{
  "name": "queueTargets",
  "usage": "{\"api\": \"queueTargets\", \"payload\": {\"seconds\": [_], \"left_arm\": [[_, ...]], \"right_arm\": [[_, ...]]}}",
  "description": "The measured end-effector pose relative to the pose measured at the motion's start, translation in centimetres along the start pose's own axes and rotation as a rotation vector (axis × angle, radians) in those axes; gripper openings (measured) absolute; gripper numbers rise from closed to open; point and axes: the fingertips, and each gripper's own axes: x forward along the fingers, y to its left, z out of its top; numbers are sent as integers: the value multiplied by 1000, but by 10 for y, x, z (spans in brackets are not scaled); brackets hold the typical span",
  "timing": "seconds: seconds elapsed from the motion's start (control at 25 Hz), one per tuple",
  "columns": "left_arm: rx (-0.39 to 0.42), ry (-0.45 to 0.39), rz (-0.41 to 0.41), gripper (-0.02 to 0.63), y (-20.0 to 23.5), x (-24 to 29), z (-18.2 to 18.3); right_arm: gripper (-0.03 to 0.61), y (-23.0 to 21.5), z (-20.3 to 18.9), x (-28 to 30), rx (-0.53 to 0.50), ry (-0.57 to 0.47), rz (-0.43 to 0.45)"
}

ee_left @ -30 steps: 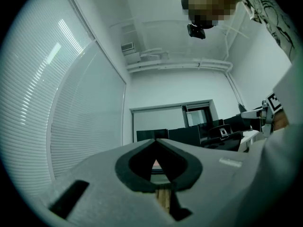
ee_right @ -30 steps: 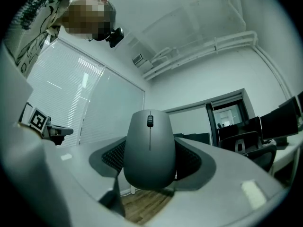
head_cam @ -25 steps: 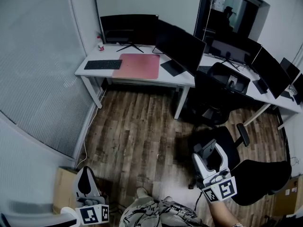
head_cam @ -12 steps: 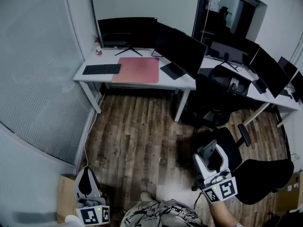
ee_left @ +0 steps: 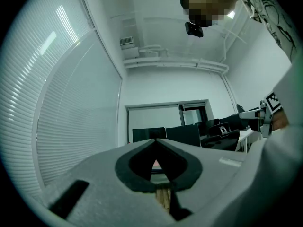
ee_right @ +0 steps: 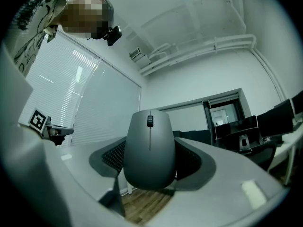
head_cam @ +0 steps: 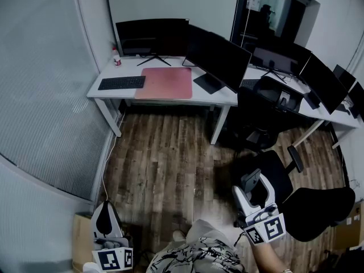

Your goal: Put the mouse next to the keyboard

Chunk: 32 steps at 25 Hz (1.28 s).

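A grey mouse (ee_right: pixel 149 148) with a scroll wheel is clamped between the dark pads of my right gripper (ee_right: pixel 150 151), which is shut on it. In the head view that right gripper (head_cam: pixel 255 192) hangs low at the right, above an office chair. The black keyboard (head_cam: pixel 121 83) lies at the left end of the white desk (head_cam: pixel 108 93), far ahead, beside a pink mat (head_cam: pixel 165 83). My left gripper (head_cam: pixel 104 221) sits at the bottom left, over the floor. In its own view the left gripper (ee_left: pixel 156 143) has its jaw tips together with nothing between them.
Black monitors (head_cam: pixel 151 37) stand along the back of the desk, and a small bottle (head_cam: pixel 116 56) stands at its left corner. Black office chairs (head_cam: pixel 296 201) crowd the right side. Wooden floor (head_cam: pixel 165 158) stretches between me and the desk. A blind-covered wall (head_cam: pixel 40 84) runs along the left.
The view has shifted a little, so the desk sits slightly lower in frame. My left gripper has dropped slightly. The right gripper keeps its hold on the mouse.
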Motion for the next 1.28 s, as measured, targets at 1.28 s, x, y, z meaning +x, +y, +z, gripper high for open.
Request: {"api": "queueTargets", "payload": {"seconds": [1.28], "left_arm": [[9, 9, 48, -2, 37, 96, -13]], "right_arm": [[301, -35, -18, 105, -15, -14, -13]]}}
